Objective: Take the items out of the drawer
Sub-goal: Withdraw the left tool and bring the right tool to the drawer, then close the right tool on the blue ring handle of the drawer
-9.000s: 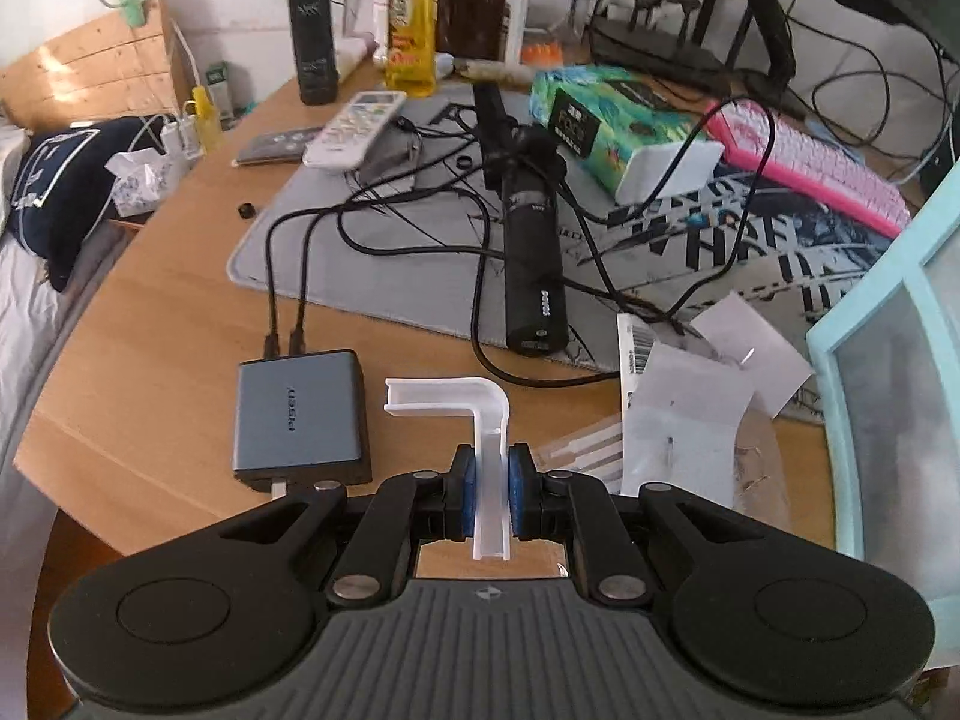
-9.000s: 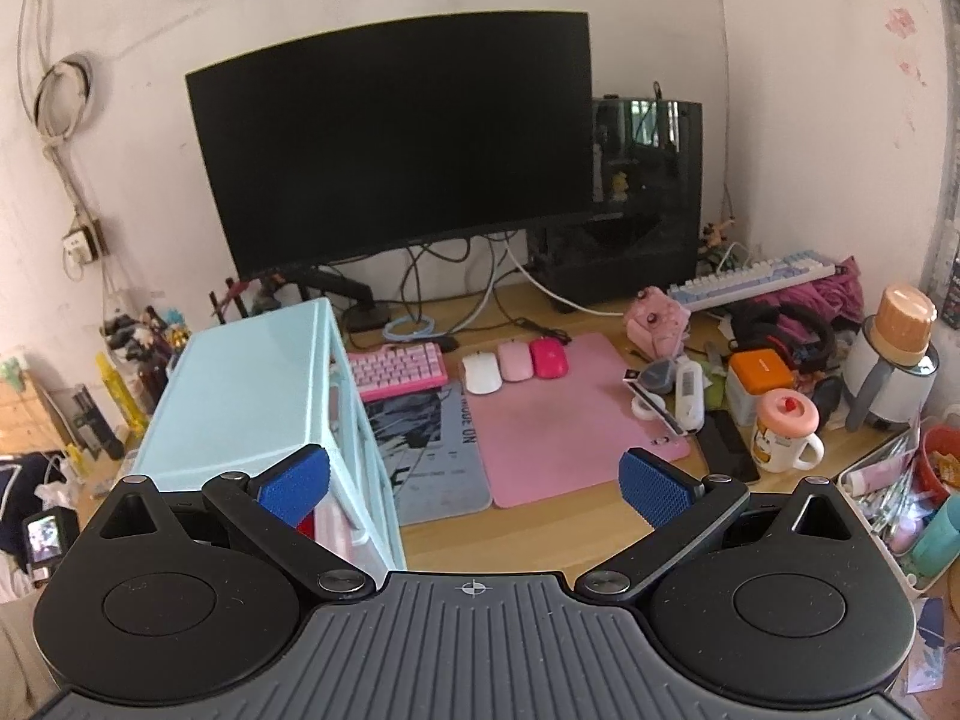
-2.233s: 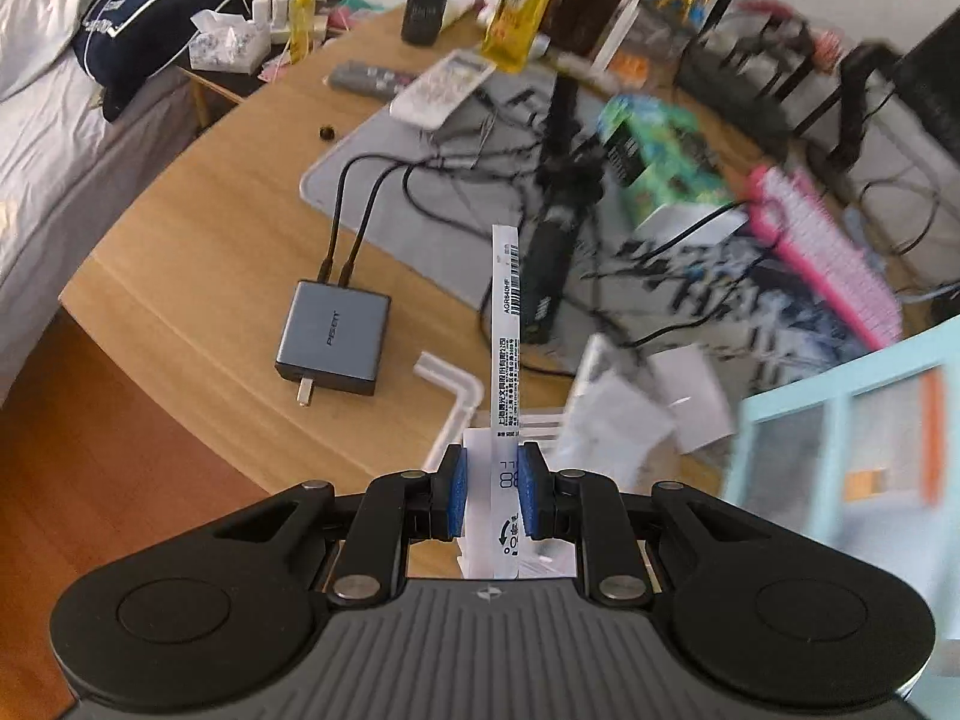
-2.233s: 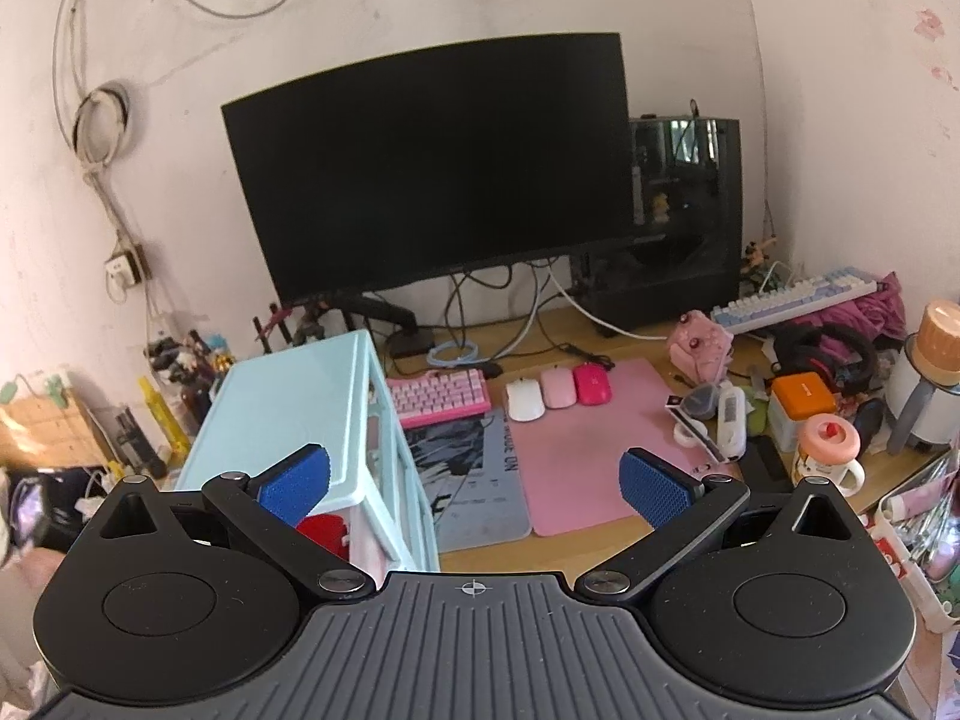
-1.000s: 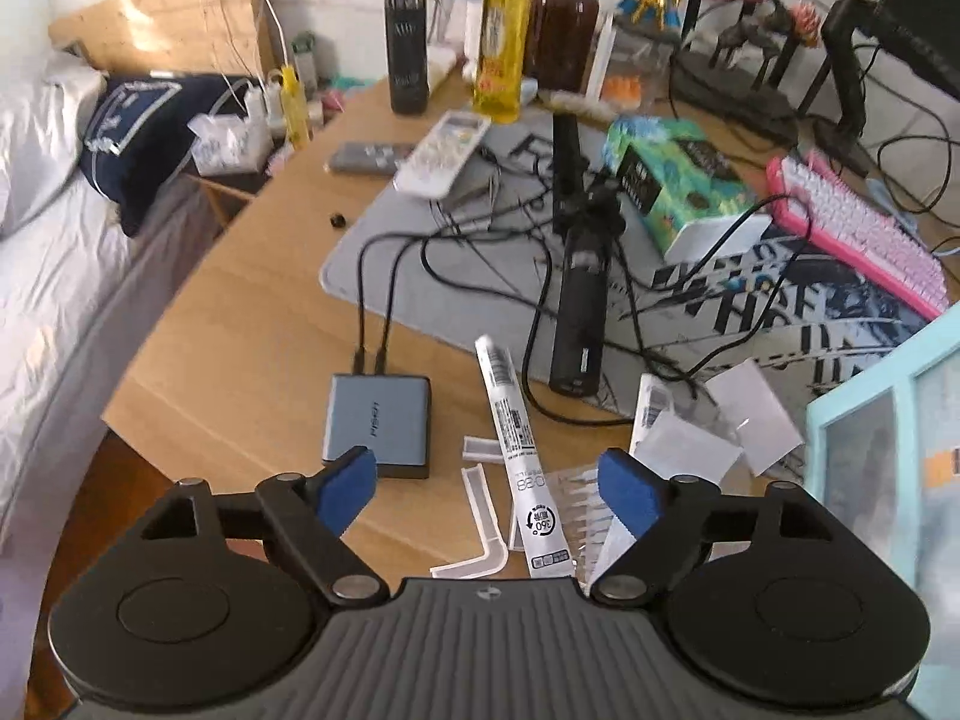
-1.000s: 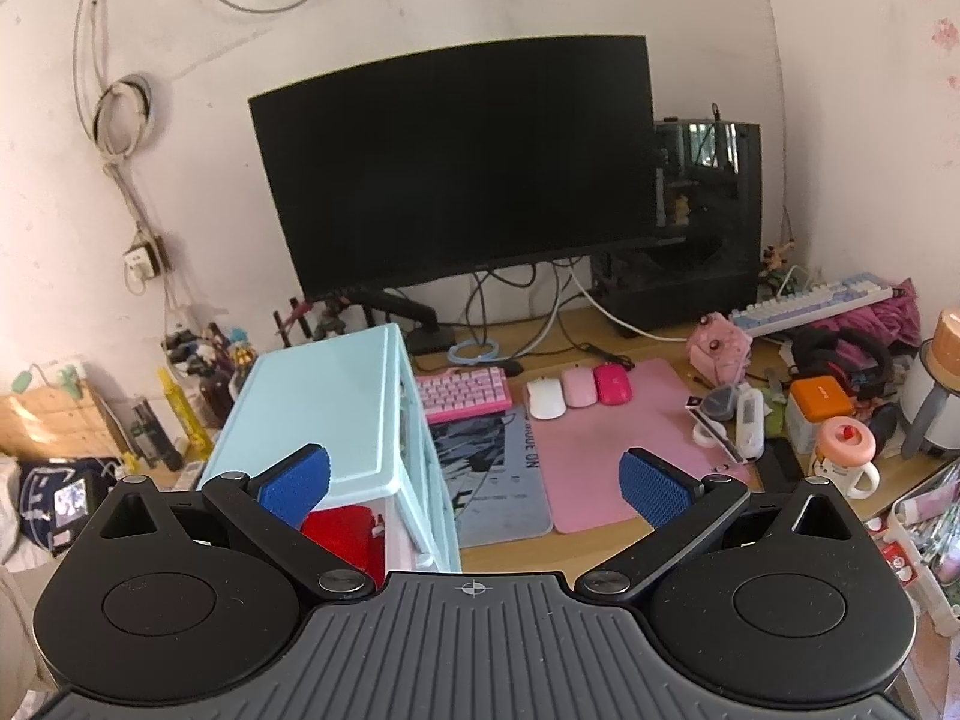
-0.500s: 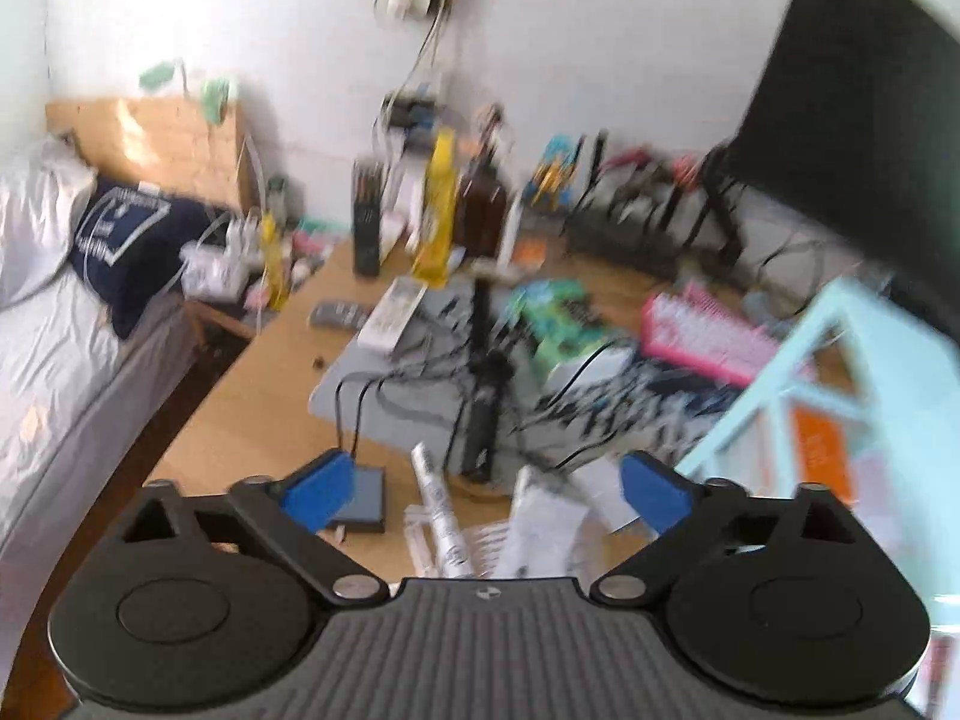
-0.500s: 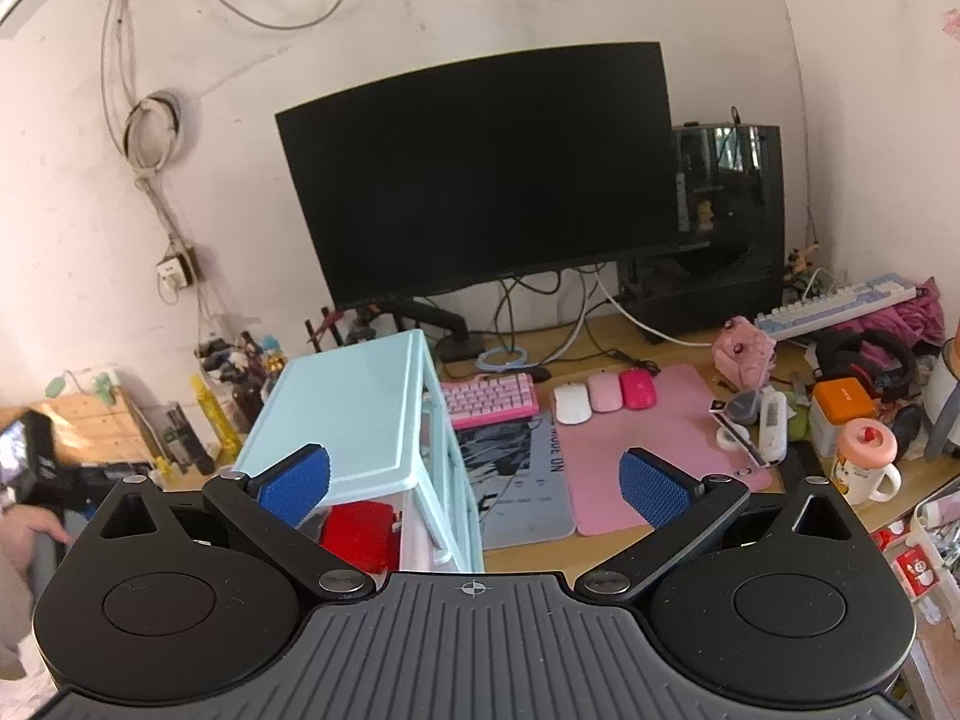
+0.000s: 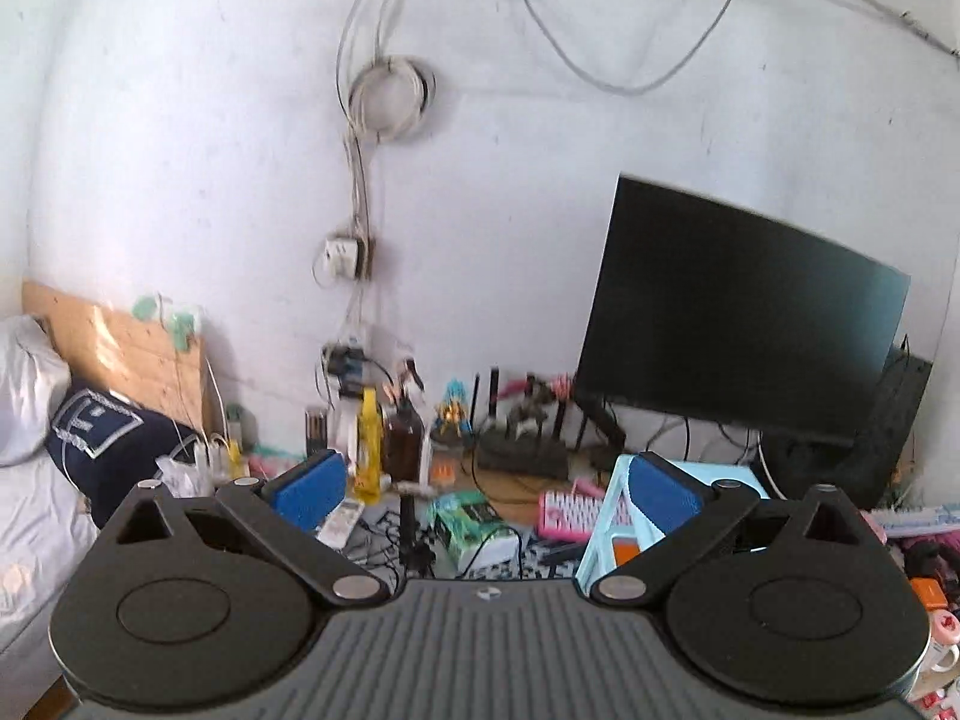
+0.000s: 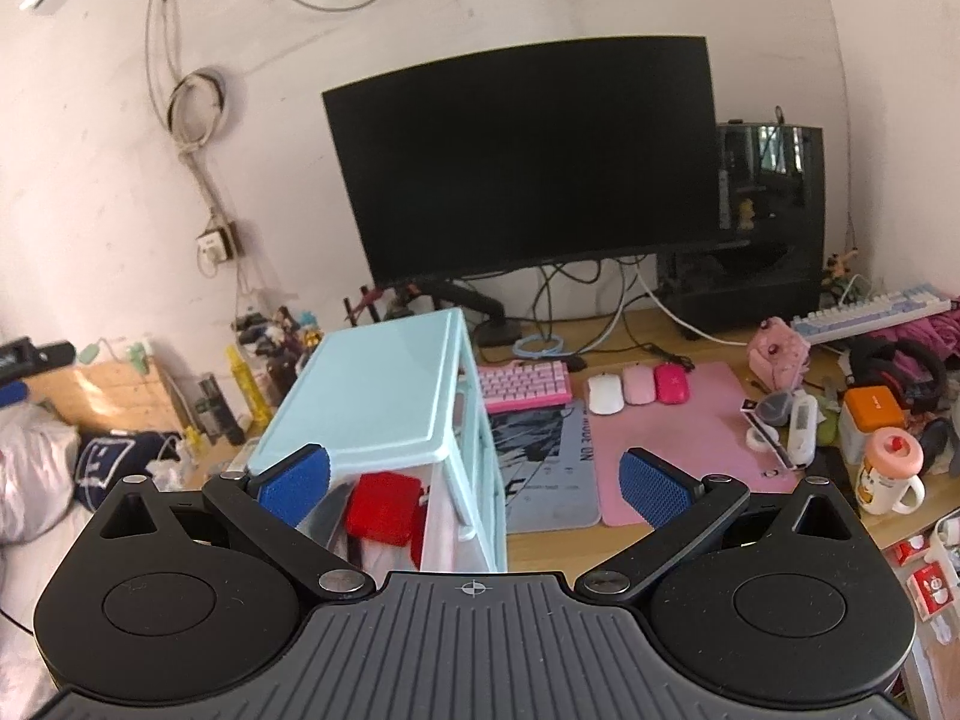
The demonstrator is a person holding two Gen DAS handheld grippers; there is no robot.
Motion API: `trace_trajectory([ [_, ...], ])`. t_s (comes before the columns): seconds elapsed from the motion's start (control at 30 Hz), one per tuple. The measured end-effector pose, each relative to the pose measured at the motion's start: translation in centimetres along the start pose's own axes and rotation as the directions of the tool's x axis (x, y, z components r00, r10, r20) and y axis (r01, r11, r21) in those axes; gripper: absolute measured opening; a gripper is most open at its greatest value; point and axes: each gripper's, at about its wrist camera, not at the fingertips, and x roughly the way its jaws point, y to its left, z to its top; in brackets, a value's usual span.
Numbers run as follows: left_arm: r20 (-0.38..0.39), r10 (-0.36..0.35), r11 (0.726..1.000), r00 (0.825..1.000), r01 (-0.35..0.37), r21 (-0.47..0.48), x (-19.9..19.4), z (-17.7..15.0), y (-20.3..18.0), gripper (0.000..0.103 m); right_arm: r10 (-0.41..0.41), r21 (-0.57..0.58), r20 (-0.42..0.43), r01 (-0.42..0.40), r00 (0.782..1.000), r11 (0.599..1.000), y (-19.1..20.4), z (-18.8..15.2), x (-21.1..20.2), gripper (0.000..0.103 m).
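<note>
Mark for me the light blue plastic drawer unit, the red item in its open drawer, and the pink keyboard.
Light blue plastic drawer unit (image 10: 384,384), right wrist view: on its flat top panel.
Red item in the open drawer (image 10: 384,507), right wrist view: middle of its red face.
Pink keyboard (image 10: 522,385), right wrist view: centre of the keys.

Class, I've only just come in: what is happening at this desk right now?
A person holds a two-finger gripper in each hand above a cluttered desk. Both the left gripper and the right gripper are open and hold nothing. The right one points at a light blue drawer unit, where a red item shows in a pulled-out drawer. The left one is raised, facing the wall and the monitor.
</note>
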Motion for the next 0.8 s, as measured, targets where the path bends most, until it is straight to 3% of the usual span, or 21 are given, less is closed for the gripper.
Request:
trace_trajectory([
  [0.27,0.105,0.020,0.997,0.994,-0.027,0.071,-2.2,-4.2,-1.9,0.103,0.015,-0.041,-0.033,-0.017,0.999,0.999,0.7,-2.1,0.1,0.103],
  [0.6,0.073,-0.006,0.998,0.997,0.001,0.064,-2.4,-6.7,-3.4,0.103,0.034,-0.178,-0.098,-0.051,0.995,0.983,1.9,-6.9,0.0,0.103],
  [0.8,0.064,-0.009,0.997,0.998,0.004,0.073,-2.7,-6.7,-3.2,0.103,0.141,-0.221,-0.115,-0.164,0.983,0.961,3.0,-8.4,-0.9,0.103],
])
